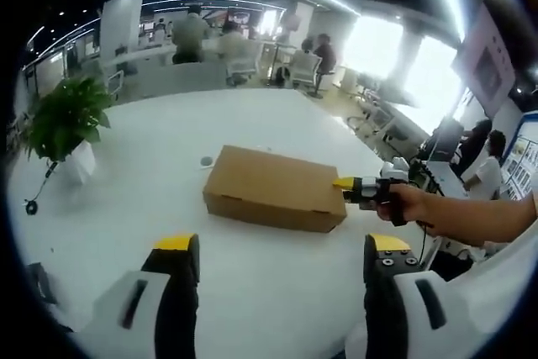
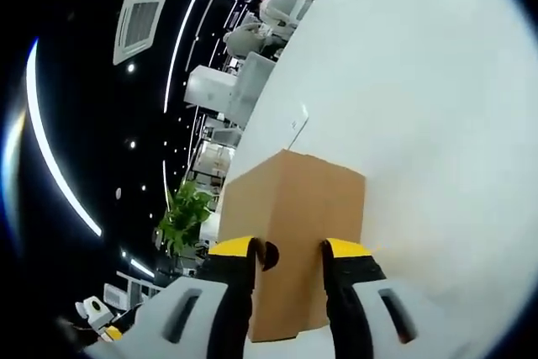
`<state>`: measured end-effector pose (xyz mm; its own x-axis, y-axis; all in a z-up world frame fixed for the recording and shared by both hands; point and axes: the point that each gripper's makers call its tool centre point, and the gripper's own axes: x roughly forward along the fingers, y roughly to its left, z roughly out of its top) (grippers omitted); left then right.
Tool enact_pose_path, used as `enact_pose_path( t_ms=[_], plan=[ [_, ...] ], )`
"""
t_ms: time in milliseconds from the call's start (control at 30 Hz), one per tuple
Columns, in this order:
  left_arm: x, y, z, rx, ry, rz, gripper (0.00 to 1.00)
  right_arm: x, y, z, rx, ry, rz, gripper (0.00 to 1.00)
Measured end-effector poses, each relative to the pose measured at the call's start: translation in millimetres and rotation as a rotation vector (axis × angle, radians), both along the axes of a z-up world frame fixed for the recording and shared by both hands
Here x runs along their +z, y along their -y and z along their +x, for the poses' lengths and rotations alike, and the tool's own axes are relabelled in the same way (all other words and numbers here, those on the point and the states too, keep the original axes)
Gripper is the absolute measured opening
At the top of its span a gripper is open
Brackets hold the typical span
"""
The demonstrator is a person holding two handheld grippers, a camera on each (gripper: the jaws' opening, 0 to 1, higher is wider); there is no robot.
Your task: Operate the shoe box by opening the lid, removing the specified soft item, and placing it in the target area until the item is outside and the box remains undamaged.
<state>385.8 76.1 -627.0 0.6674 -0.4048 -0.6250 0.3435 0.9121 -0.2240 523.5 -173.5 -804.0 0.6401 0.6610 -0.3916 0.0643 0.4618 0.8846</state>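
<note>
A closed brown cardboard shoe box (image 1: 273, 187) lies in the middle of a white table (image 1: 151, 182). My left gripper (image 1: 282, 245) is open wide, short of the box's near long side, with nothing between its jaws. A hand holds my right gripper (image 1: 361, 189) against the box's right end, one yellow tip at the lid's edge. In the right gripper view, rolled sideways, the right gripper (image 2: 291, 250) stands narrowed, with the box (image 2: 294, 199) showing between and beyond its jaws. Whether they pinch the cardboard is unclear.
A potted plant (image 1: 63, 119) stands near the table's left edge, with a cable (image 1: 34, 203) beside it. A small round object (image 1: 207, 160) lies just behind the box. People sit at desks at the back (image 1: 192, 31) and at the right (image 1: 487, 170).
</note>
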Motion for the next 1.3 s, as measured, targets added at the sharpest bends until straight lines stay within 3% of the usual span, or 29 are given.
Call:
enact_pose_path(
  t_ms=[300, 433, 600, 867, 967, 1167, 1300],
  plan=[
    [1.1, 4, 8.3, 0.002, 0.004, -0.021, 0.84, 4.4, -5, -6, -0.002, -0.010, -0.007, 0.27],
    [-6.6, 2, 16.2, -0.010, -0.013, -0.007, 0.86, 3.3, -4, -4, 0.001, -0.017, -0.009, 0.27],
    [-2.4, 8, 28.1, -0.030, 0.013, -0.031, 0.92, 3.9, -3, -5, 0.003, -0.022, -0.028, 0.27],
    [0.9, 10, 59.0, -0.070, 0.036, -0.032, 0.91, 5.6, -5, -7, 0.011, -0.034, -0.026, 0.27],
    [1.3, 10, 69.2, -0.092, 0.011, -0.057, 0.94, 4.5, -4, -6, 0.017, -0.036, -0.032, 0.27],
    [-1.1, 5, 88.2, -0.159, 0.006, -0.032, 0.94, 3.9, -4, -5, 0.011, -0.030, -0.027, 0.27],
    [-5.9, 7, 93.5, -0.190, -0.024, -0.120, 0.85, 2.9, -3, -4, 0.004, -0.036, -0.022, 0.27]
  ],
)
